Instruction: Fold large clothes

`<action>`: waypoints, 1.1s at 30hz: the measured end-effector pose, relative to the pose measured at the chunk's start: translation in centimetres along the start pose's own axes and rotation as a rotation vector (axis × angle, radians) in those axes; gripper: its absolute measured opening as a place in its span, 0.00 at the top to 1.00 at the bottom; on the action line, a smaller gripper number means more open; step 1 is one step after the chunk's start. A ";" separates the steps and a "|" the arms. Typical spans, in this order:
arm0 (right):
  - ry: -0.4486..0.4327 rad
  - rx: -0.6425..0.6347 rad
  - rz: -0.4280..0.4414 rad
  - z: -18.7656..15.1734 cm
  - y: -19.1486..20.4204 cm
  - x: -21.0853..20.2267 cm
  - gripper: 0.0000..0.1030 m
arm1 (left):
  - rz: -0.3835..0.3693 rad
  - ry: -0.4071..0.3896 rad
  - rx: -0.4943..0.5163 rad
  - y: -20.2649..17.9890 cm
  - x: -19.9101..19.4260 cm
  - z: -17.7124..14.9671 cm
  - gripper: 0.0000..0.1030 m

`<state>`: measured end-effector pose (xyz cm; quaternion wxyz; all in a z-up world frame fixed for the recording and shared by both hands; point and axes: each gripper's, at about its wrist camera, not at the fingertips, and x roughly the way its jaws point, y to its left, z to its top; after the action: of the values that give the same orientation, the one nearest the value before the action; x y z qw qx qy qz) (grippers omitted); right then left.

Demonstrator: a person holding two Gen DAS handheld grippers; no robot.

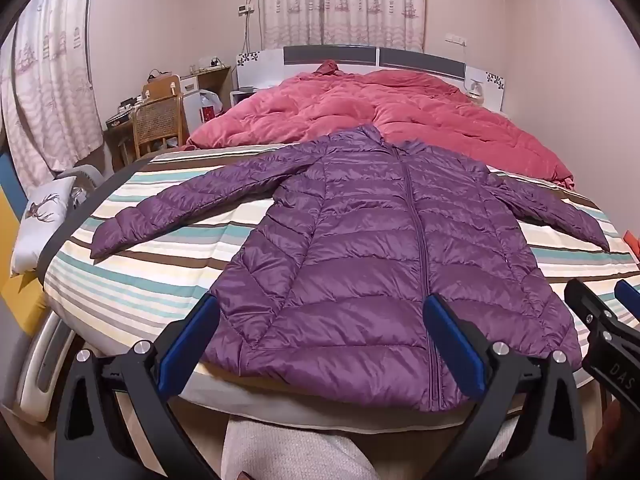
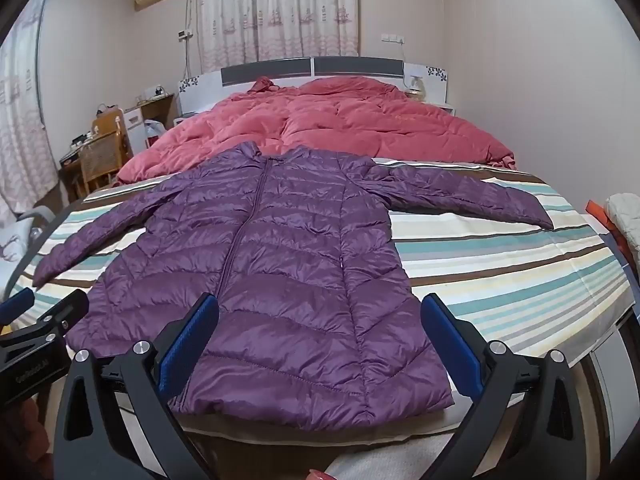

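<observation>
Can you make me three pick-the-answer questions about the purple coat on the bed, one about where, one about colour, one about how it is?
1. Where does the purple coat lie?
A. on the striped sheet
B. on the wooden chair
C. on the floor

2. What colour is the quilt behind the coat?
A. green
B. pinkish red
C. black

3. How is the coat right now?
A. folded in half
B. rolled into a ball
C. spread flat, zipped, sleeves out

Answers:
1 A, stripes show all around it.
2 B, it is heaped by the headboard.
3 C, both sleeves stretch sideways, and the open left gripper and right gripper hold nothing.
</observation>
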<state>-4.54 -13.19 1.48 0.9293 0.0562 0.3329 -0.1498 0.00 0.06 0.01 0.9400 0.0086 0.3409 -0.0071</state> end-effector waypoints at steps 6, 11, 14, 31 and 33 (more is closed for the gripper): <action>0.005 -0.006 0.003 0.0 0.0 -0.1 0.03 | -0.007 0.004 0.003 0.1 -0.1 -0.1 0.02; -0.007 0.000 0.006 -0.2 -0.3 -0.3 0.03 | 0.007 0.009 -0.002 0.2 0.1 -0.1 0.02; -0.002 -0.001 0.007 -0.2 -0.3 -0.1 0.03 | 0.007 0.010 -0.001 0.2 0.0 -0.1 0.02; 0.008 -0.006 0.006 -0.2 0.1 0.0 0.03 | 0.001 0.013 0.003 -0.4 0.3 -0.1 0.02; 0.010 -0.005 0.008 -0.2 0.1 -0.1 0.03 | -0.001 0.014 0.003 -0.5 0.4 -0.1 0.02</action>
<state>-4.72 -13.01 1.35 0.9284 0.0558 0.3375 -0.1447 0.22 -0.47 -0.33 0.9377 0.0101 0.3473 -0.0080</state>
